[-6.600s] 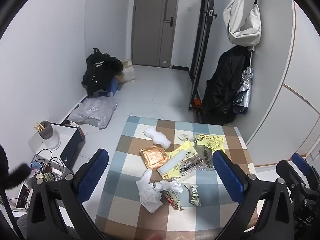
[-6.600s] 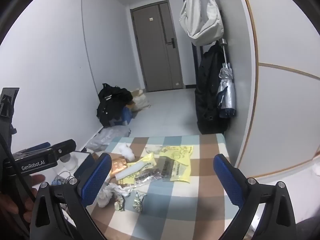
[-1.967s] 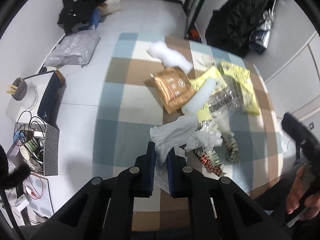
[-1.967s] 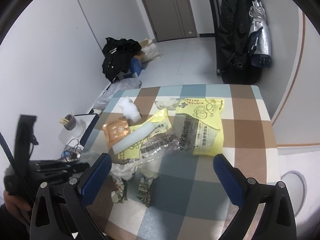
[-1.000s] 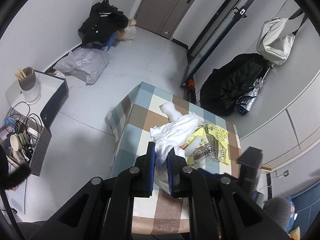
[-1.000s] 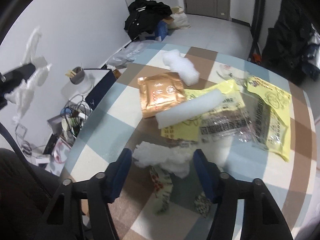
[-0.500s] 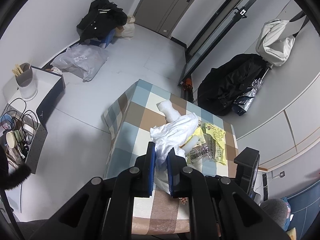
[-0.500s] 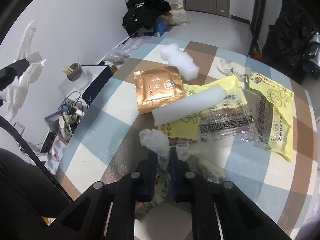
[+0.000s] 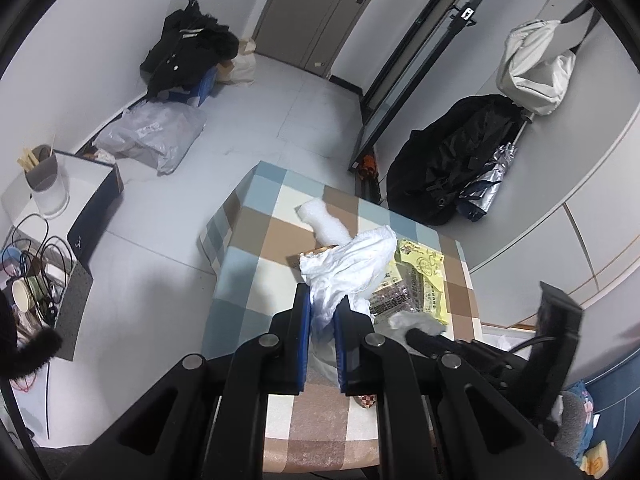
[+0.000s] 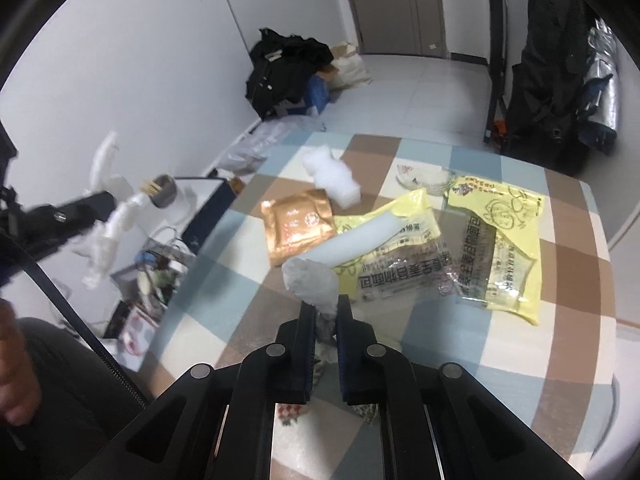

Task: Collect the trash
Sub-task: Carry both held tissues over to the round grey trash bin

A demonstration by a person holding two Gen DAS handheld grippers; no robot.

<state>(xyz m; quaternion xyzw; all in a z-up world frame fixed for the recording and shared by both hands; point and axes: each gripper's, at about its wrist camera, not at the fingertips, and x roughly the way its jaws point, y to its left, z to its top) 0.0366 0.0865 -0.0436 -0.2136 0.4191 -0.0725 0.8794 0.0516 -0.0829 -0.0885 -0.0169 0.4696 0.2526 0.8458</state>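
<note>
Right gripper [image 10: 323, 312] newly around tissue [image 10: 312, 282]

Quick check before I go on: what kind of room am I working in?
Probably a small home entryway or living room: a door, a coat and bag hanging on the wall, and a checked table strewn with wrappers.

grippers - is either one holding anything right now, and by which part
Both are. The left gripper is shut on a large crumpled white tissue, pinched at its lower end. The right gripper is shut on a smaller tissue wad, gripped at its bottom.
</note>
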